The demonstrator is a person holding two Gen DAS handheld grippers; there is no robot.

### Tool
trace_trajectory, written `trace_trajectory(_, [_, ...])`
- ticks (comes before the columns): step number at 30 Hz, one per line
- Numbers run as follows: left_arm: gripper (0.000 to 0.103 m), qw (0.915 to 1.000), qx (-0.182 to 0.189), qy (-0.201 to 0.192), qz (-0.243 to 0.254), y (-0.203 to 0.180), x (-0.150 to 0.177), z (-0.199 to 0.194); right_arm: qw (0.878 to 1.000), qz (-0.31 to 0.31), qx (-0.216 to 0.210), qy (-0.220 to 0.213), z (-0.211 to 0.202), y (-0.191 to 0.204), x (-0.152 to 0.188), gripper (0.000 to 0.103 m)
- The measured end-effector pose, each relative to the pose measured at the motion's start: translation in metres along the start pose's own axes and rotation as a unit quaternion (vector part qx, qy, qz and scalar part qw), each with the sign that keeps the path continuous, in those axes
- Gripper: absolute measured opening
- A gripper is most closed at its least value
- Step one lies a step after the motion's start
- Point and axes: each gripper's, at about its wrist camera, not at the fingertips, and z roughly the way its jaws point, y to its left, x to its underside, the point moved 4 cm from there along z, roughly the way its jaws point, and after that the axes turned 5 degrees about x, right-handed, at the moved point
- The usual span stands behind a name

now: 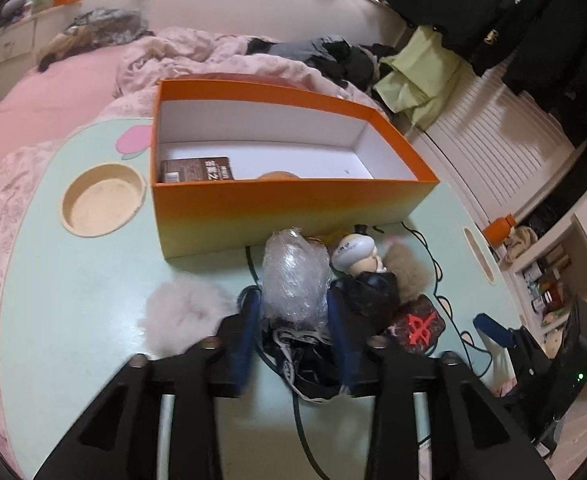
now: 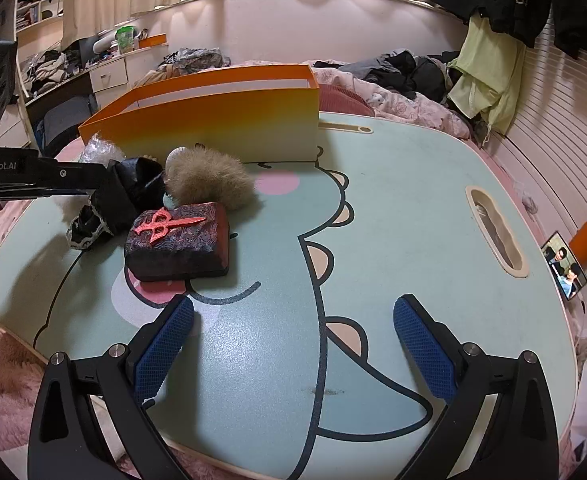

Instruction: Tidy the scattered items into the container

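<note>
Left gripper (image 1: 293, 316) was clamped on a crumpled clear plastic bundle (image 1: 295, 276), blue pads pressed to both its sides, just in front of the orange box (image 1: 289, 208) on the lap table (image 1: 77, 280). Right gripper (image 2: 293, 344) hung with jaws wide apart over bare tabletop, holding nothing. Left scattered near the bundle: a white fluffy pompom (image 1: 185, 312), black lacy fabric (image 1: 369, 296), a dark red mahjong-style block (image 2: 177, 244), a tan fur ball (image 2: 209, 180) and a small white-capped figure (image 1: 355, 254) — all outside the box. Farther on, the box already held a dark brown packet (image 1: 197, 169) and something rounded and orange (image 1: 279, 175), mostly hidden by the wall. Task looked early to midway — two items in, roughly six out. Beyond lay the pink bedding (image 1: 53, 92).
</note>
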Motion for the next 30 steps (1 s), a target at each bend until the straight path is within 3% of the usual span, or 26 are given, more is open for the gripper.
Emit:
trace_trajectory(5, [0.046, 0.9991, 0.018, -0.038, -0.008, 0.003, -0.006, -0.028, 1.0, -0.001, -0.001, 0.0, 0.0, 0.0, 0.0, 0.1])
trace_trajectory(7, [0.053, 0.9987, 0.013, -0.048, 0.009, 0.003, -0.008, -0.043, 1.0, -0.001, -0.001, 0.001, 0.0, 0.0, 0.0, 0.1])
trace_trajectory(10, [0.07, 0.9979, -0.027, -0.05, 0.03, 0.01, -0.004, -0.055, 1.0, -0.001, -0.001, 0.001, 0.001, 0.0, 0.0, 0.1])
trace_trajectory(13, [0.078, 0.9968, -0.063, -0.037, 0.033, 0.024, 0.009, -0.054, 1.0, -0.002, -0.001, 0.001, 0.001, 0.0, 0.0, 0.1])
trace_trajectory(17, [0.079, 0.9977, -0.059, -0.002, 0.034, 0.037, 0.028, -0.04, 1.0, -0.002, 0.0, 0.002, 0.002, -0.001, 0.001, 0.1])
trace_trajectory(22, [0.079, 0.999, -0.011, -0.037, -0.022, 0.047, 0.003, -0.028, 1.0, -0.004, -0.001, 0.003, 0.002, 0.0, 0.002, 0.101])
trace_trajectory(26, [0.079, 0.996, -0.083, -0.026, -0.022, 0.056, -0.019, -0.006, 1.0, -0.005, -0.002, 0.004, 0.003, 0.0, 0.003, 0.102])
trace_trajectory(30, [0.079, 0.9957, -0.09, -0.018, -0.01, 0.053, -0.034, 0.006, 1.0, -0.005, -0.002, 0.004, 0.002, 0.001, 0.003, 0.102])
